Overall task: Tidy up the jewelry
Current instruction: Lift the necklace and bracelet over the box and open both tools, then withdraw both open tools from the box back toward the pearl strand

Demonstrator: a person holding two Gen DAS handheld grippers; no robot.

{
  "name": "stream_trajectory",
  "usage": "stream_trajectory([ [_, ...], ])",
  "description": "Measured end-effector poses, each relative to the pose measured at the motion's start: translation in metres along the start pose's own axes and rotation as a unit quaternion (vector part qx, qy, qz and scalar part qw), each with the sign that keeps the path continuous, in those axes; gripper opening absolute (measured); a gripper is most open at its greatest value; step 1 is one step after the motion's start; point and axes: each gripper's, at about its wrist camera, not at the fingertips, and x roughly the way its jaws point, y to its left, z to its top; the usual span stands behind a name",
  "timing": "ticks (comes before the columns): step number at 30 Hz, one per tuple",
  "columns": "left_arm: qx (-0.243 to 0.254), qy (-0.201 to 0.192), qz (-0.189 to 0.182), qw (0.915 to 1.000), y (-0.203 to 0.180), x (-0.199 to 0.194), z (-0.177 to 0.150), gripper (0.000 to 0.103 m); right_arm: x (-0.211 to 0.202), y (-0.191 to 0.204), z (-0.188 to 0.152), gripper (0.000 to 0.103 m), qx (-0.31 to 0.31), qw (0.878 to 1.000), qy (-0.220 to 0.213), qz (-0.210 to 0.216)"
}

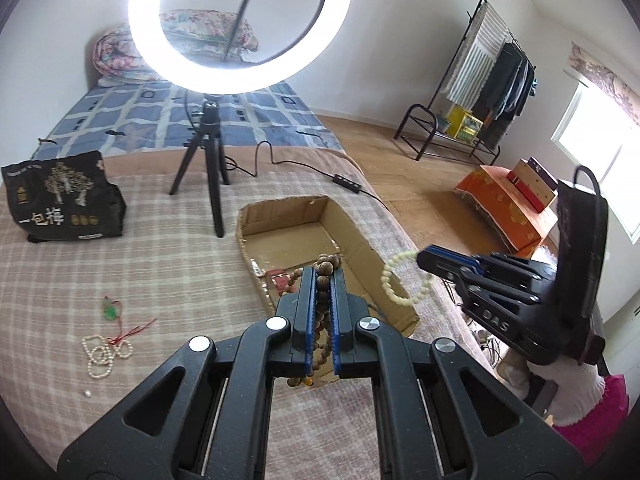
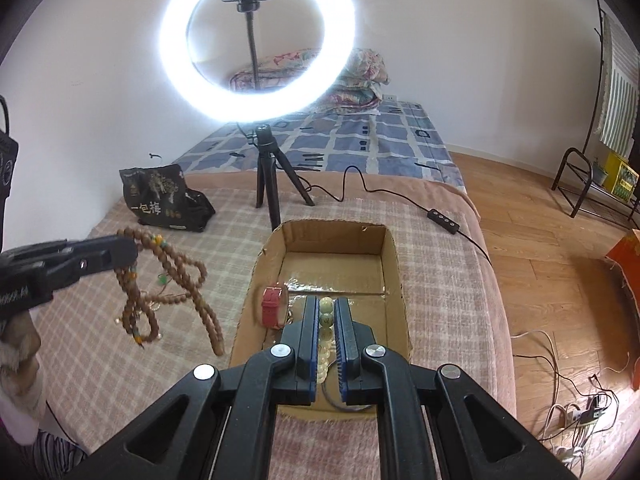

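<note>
My left gripper (image 1: 323, 280) is shut on a long brown wooden bead necklace (image 1: 329, 263), held just in front of the open cardboard box (image 1: 296, 240). In the right wrist view the left gripper (image 2: 132, 254) holds that brown necklace (image 2: 176, 276) dangling in loops above the checked blanket, left of the box (image 2: 336, 240). My right gripper (image 2: 326, 306) is shut on a pale cream bead bracelet (image 2: 326, 308) over the box's near end. From the left wrist view, the cream bracelet (image 1: 400, 284) hangs from the right gripper (image 1: 420, 259). A red watch (image 2: 274, 304) lies inside the box.
A ring light on a black tripod (image 1: 208, 148) stands behind the box, its cable and controller (image 2: 442, 216) trailing right. A black printed bag (image 1: 64, 196) sits at the back left. A green pendant on red cord (image 1: 110, 309) and pearl strings (image 1: 102, 354) lie on the blanket. The bed edge drops to wooden floor on the right.
</note>
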Motion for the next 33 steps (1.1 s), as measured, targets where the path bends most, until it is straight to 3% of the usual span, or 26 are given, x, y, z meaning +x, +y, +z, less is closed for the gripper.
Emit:
stream_trajectory([
  [11,0.008,0.021,-0.018,0.9996,-0.016,0.035,-0.001,0.004,0.047,-0.020,0.020,0.005,0.011,1.000,0.012,0.008],
  [20,0.042,0.024,0.004,0.9988,-0.027,0.051,-0.009,0.004,0.075,-0.028,0.024,0.007,0.030,0.999,0.022,0.010],
  [22,0.046,0.026,0.009,0.9986,-0.028,0.054,-0.010,0.007,0.078,-0.030,0.023,0.023,0.033,0.999,0.023,0.009],
  [25,0.045,0.024,0.012,0.9986,-0.026,0.055,-0.011,0.038,0.079,-0.032,0.020,0.029,0.038,0.999,0.024,0.006],
  [26,0.045,0.020,0.014,0.9987,-0.025,0.055,-0.011,0.039,0.078,-0.032,0.020,0.031,0.039,0.999,0.024,0.003],
  [29,0.046,0.021,0.019,0.9986,-0.022,0.053,-0.012,0.039,0.075,-0.035,0.017,0.053,0.043,0.999,0.018,-0.007],
  [32,0.045,0.024,0.022,0.9985,-0.019,0.052,-0.014,0.039,0.074,-0.038,0.015,0.063,0.052,0.998,0.020,-0.015],
  [33,0.044,0.024,0.022,0.9985,-0.019,0.051,-0.014,0.039,0.073,-0.039,0.015,0.074,0.056,0.998,0.021,-0.018],
])
